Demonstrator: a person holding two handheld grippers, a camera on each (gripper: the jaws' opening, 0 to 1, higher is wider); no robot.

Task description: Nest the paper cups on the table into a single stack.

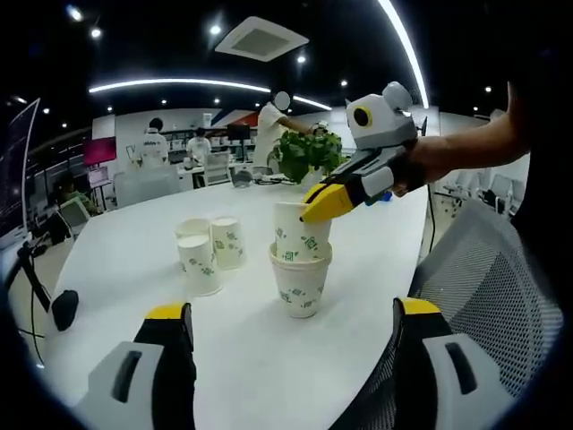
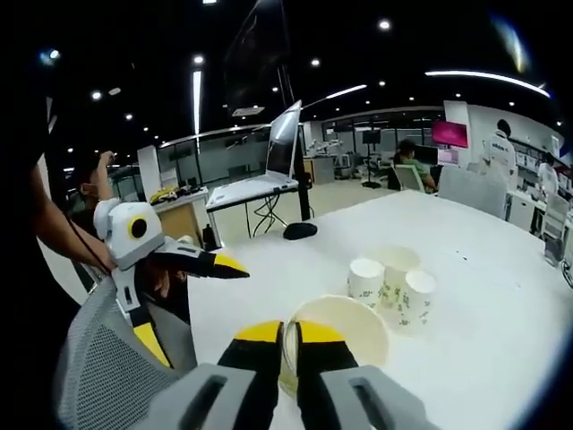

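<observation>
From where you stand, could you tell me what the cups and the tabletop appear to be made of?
The held cup, shut in the right gripper and nested in another cup, looks like matte white paper with green print and a rolled rim. The three loose cups look the same. The table looks like smooth white laminate or painted board with a soft sheen; the exact material is unclear.

i'm working in a big open-plan office or lab: a long white table [image 1: 269,358] under recessed spots and curved strip lights [image 1: 179,84], a ceiling vent [image 1: 260,38], mesh office chairs [image 1: 488,296], a potted plant [image 1: 309,154] at the table's far edge, monitors [image 2: 449,133], people at desks behind.
</observation>
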